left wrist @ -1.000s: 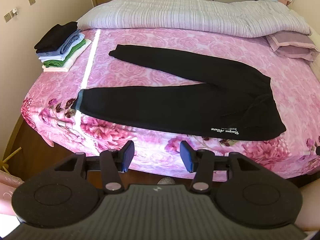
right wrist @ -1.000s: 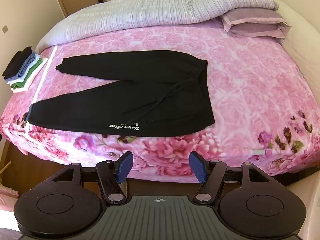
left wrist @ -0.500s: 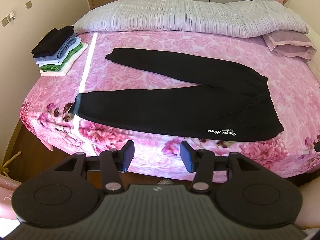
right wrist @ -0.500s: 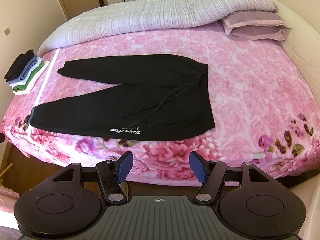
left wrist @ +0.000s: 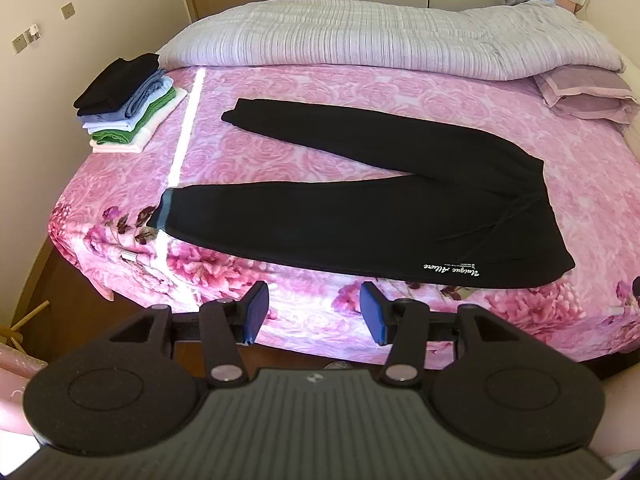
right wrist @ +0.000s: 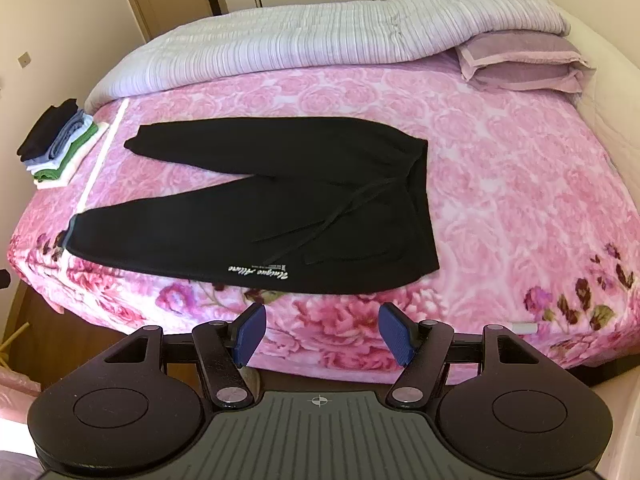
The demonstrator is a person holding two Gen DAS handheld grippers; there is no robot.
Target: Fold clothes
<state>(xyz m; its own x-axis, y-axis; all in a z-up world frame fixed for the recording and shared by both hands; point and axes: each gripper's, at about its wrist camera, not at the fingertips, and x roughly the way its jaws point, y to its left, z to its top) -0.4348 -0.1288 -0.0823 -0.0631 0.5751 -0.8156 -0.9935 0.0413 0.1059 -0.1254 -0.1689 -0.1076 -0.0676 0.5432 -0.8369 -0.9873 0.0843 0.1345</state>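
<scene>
Black jogging trousers (left wrist: 360, 216) (right wrist: 280, 220) lie flat on the pink floral bed, legs spread toward the left, waistband and drawstring at the right, white lettering near the front edge. My left gripper (left wrist: 314, 312) hovers off the bed's near edge below the lower leg, open with nothing between its blue pads. Over the same edge, below the hip area, my right gripper (right wrist: 322, 334) is open and empty too. Neither gripper touches the trousers.
A stack of folded clothes (left wrist: 128, 104) (right wrist: 60, 144) sits at the bed's far left corner. A rolled striped quilt (left wrist: 380, 40) runs along the head, with a mauve pillow (right wrist: 520, 60) at right. Walls stand at left; wooden floor shows below the bed's near edge.
Both views have tilted slightly, so the bed and trousers sit a little lower in frame. The trousers and the jaws are unchanged.
</scene>
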